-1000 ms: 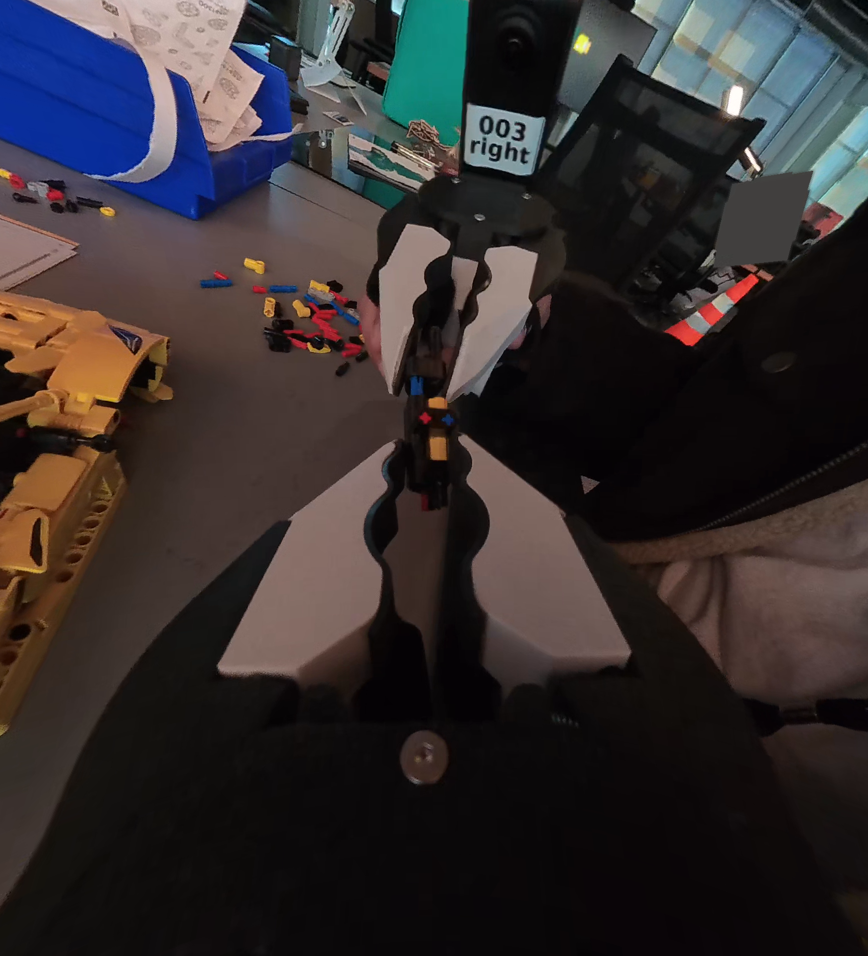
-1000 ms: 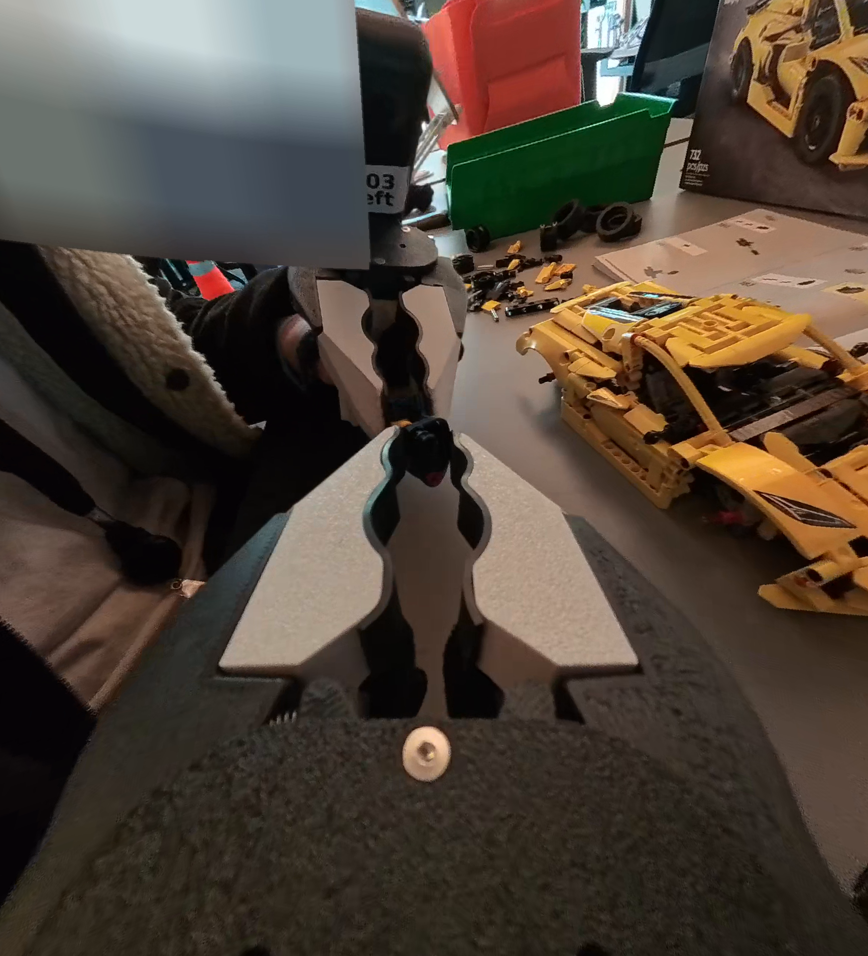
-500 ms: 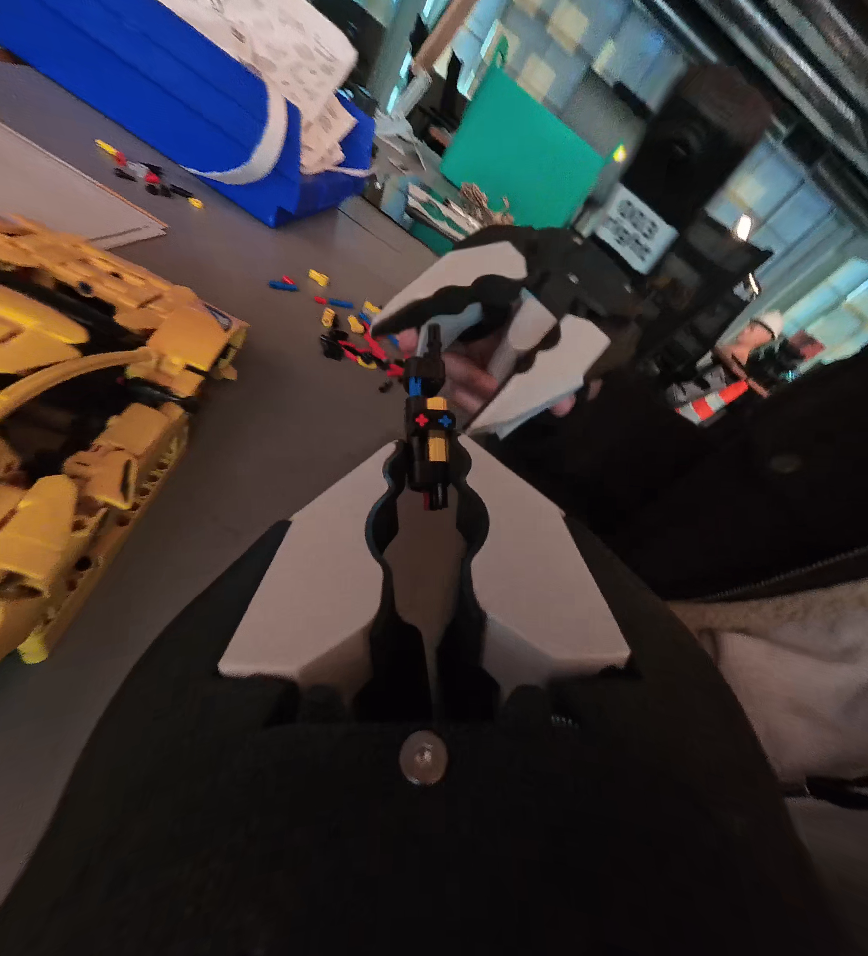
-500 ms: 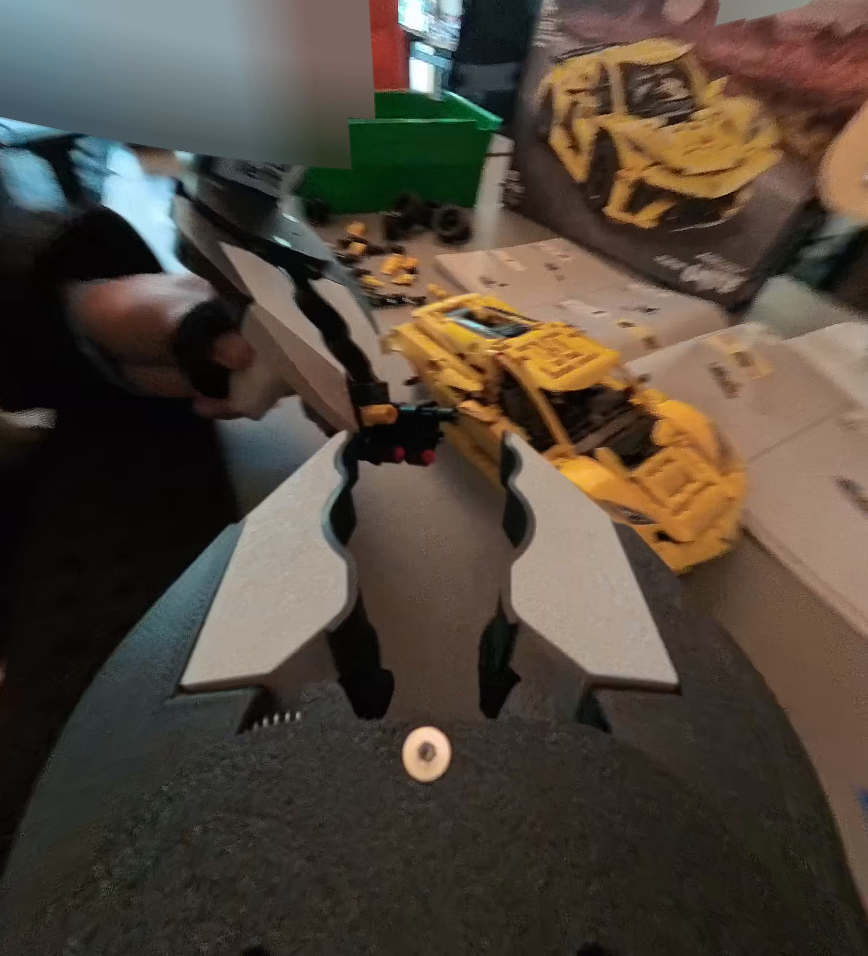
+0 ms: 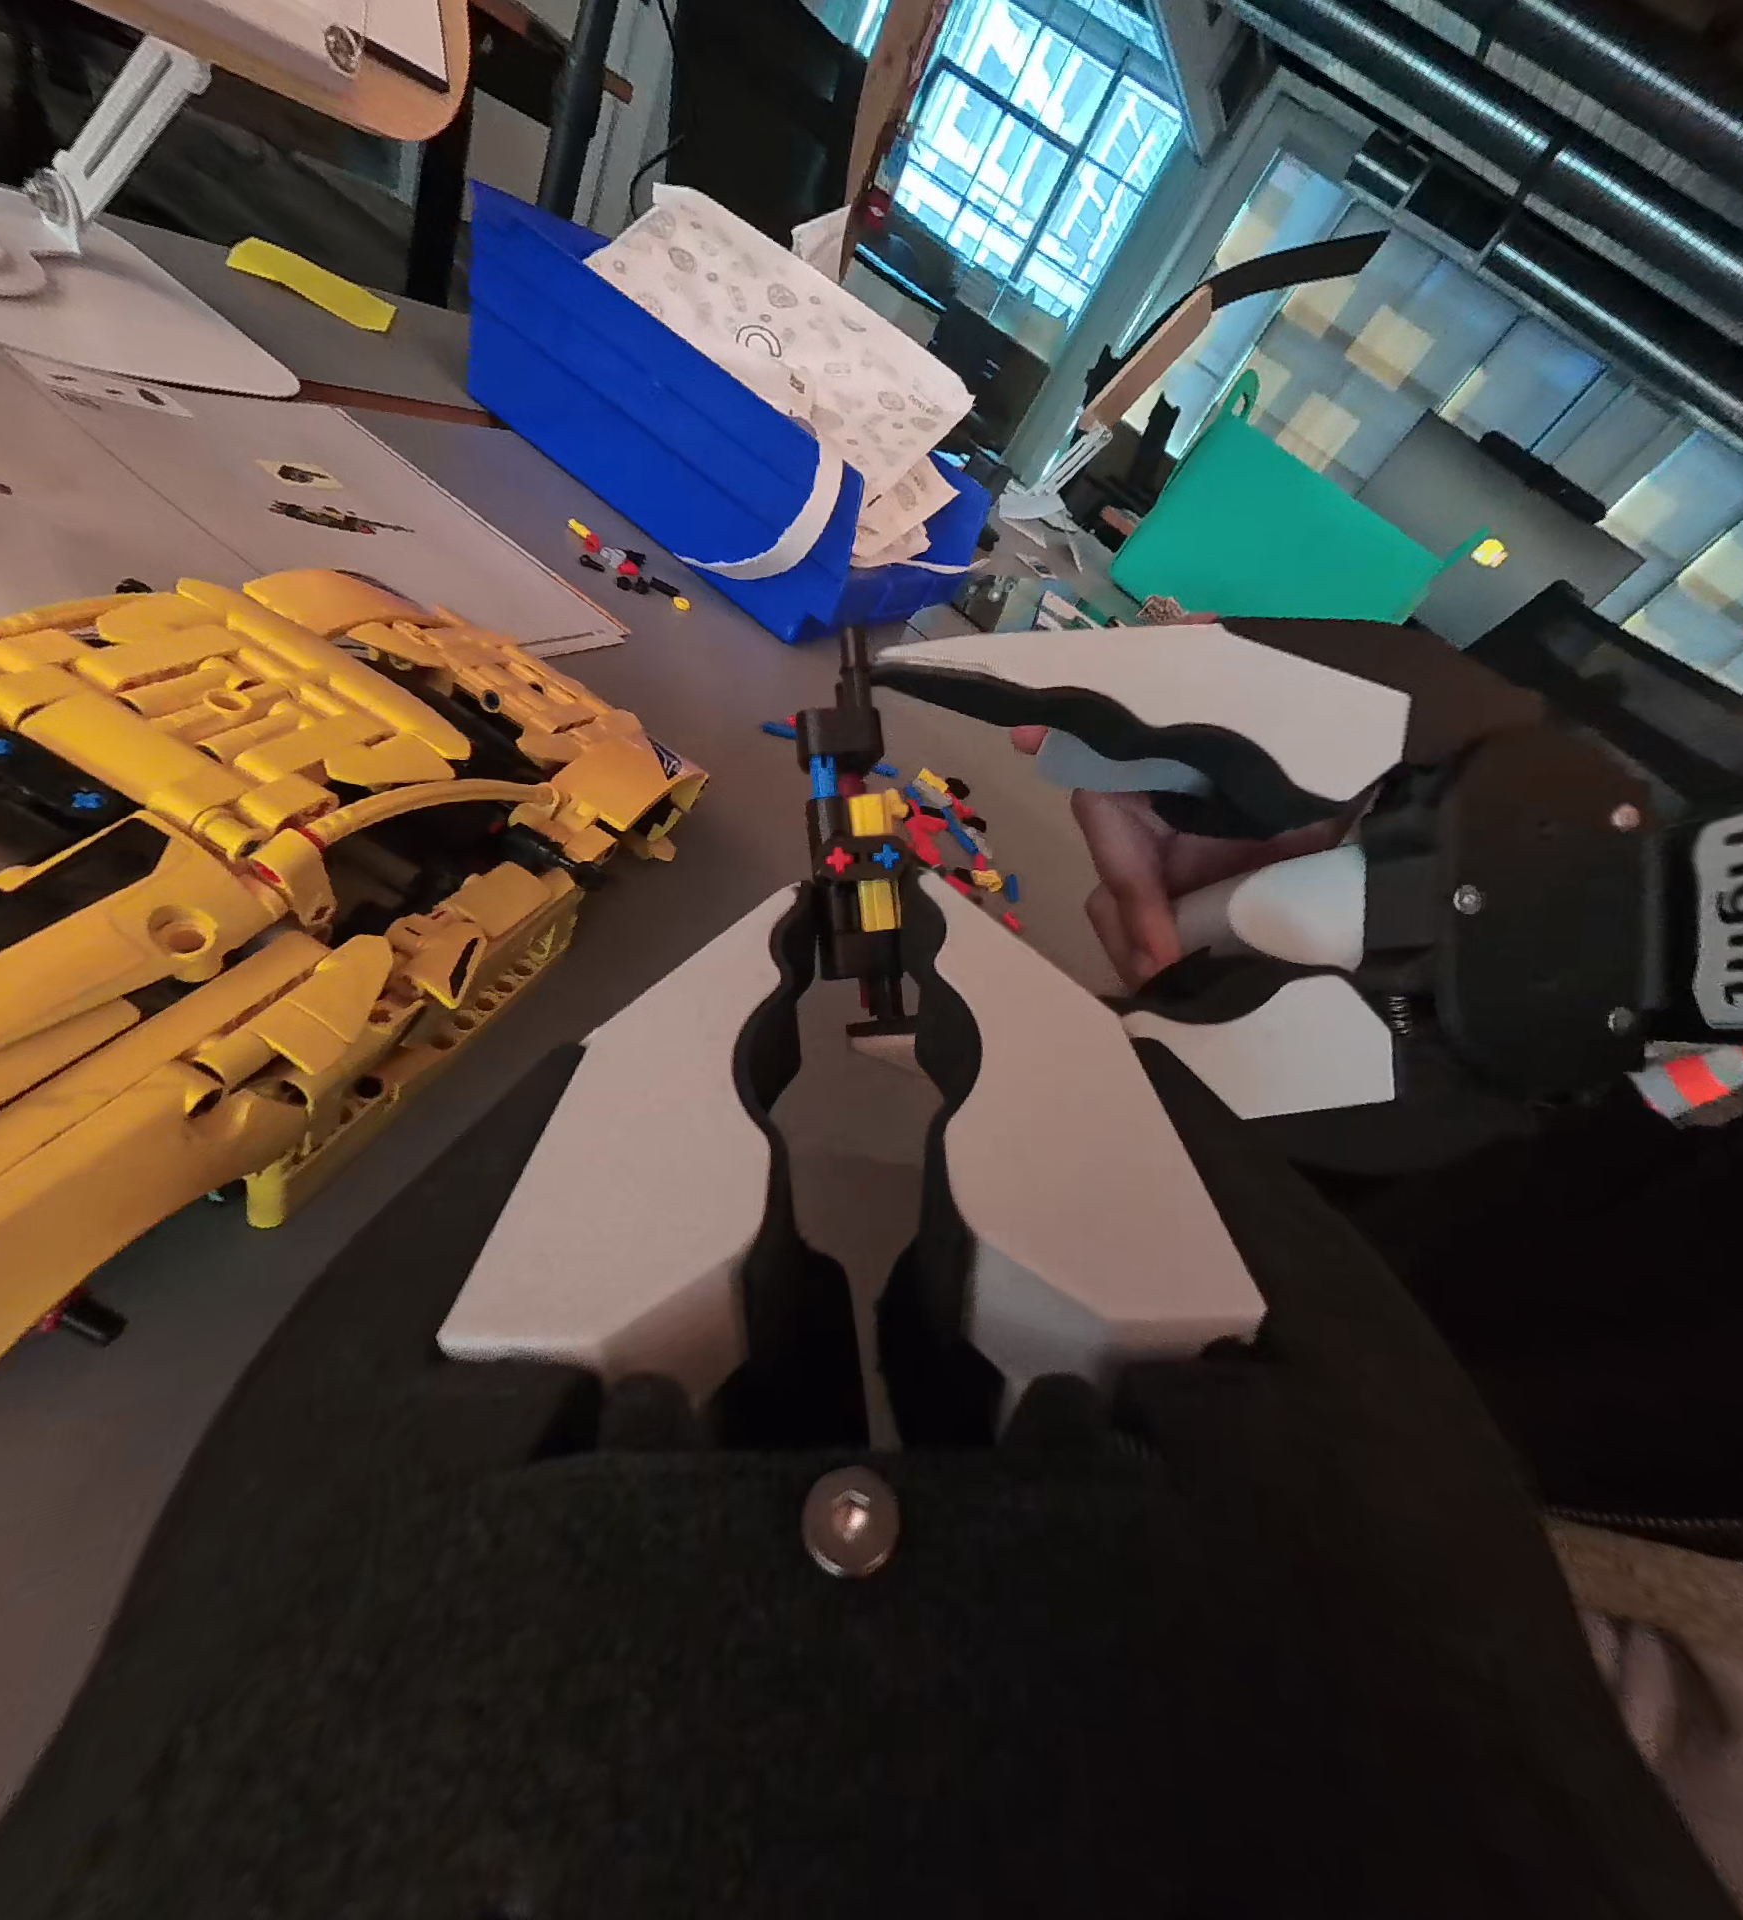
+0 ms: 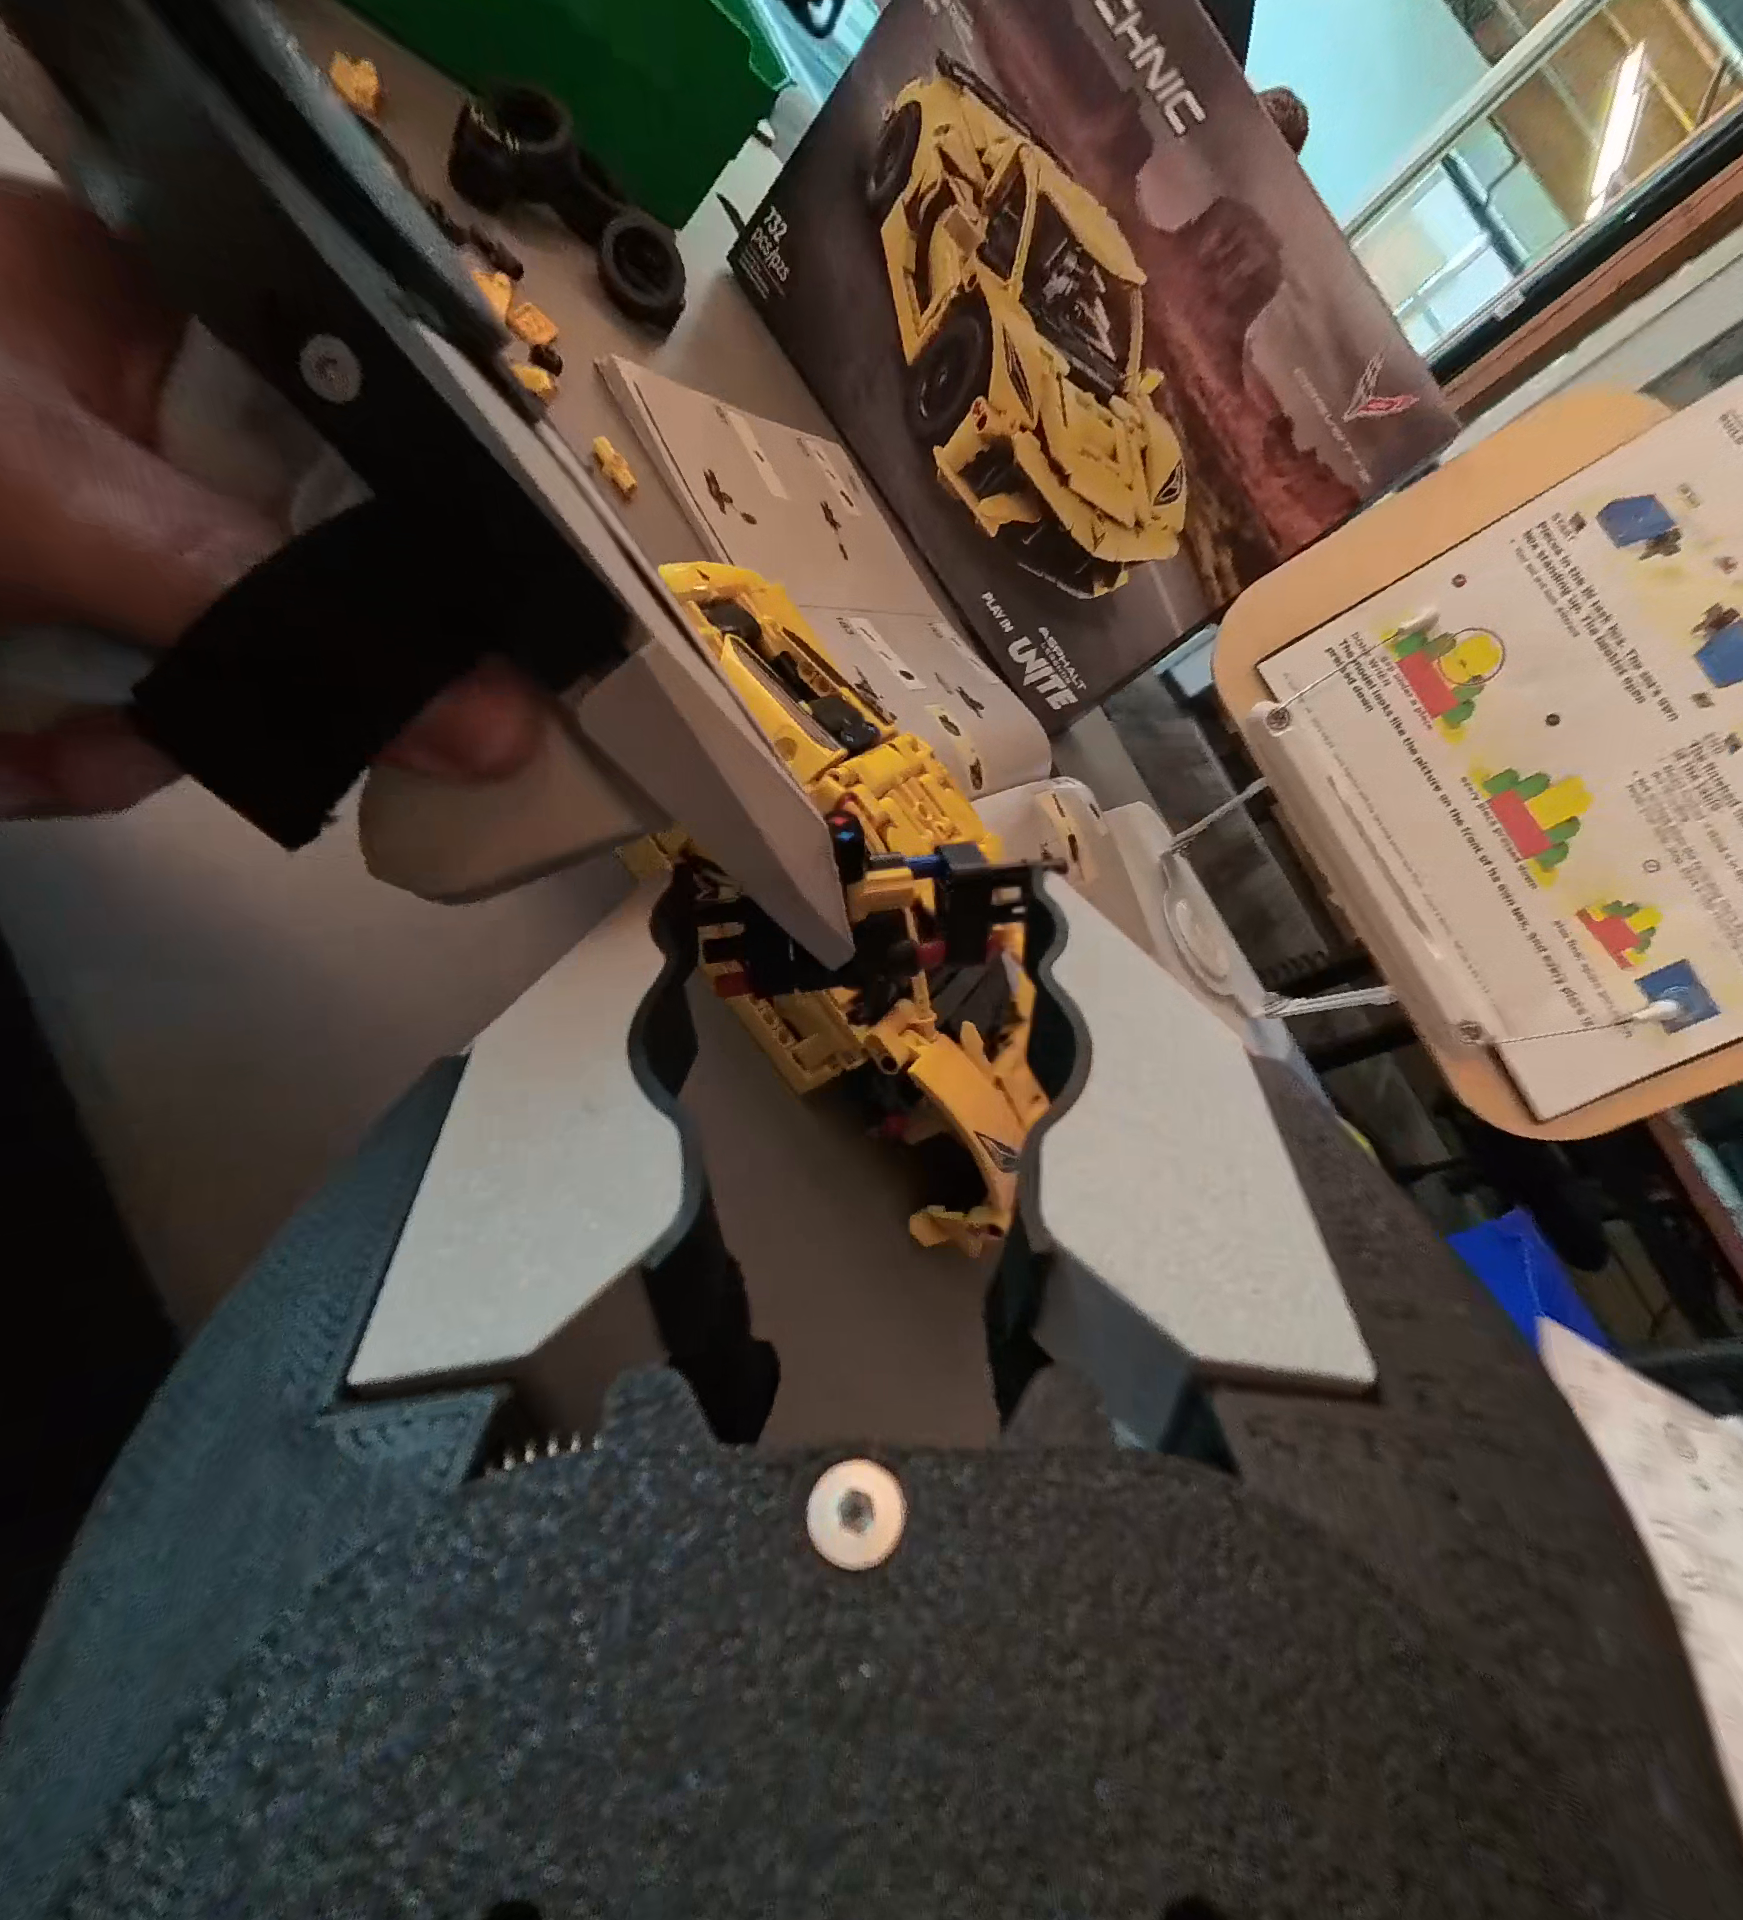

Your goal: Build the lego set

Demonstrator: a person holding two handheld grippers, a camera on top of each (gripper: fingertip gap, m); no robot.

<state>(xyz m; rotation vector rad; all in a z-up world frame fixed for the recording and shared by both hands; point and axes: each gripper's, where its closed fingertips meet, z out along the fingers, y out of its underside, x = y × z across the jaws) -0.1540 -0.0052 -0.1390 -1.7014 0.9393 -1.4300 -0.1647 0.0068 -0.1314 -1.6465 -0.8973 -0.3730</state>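
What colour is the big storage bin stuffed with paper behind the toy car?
Bright blue bin; the left wrist view shows it best.

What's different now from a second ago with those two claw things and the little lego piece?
The right gripper has let go: a second ago it pinched the far end of the small lego assembly, and now it is open and swung off to the side, one finger just reaching the piece's tip. The left gripper stayed shut on the assembly. The yellow lego car and loose pieces lie on the table as before.
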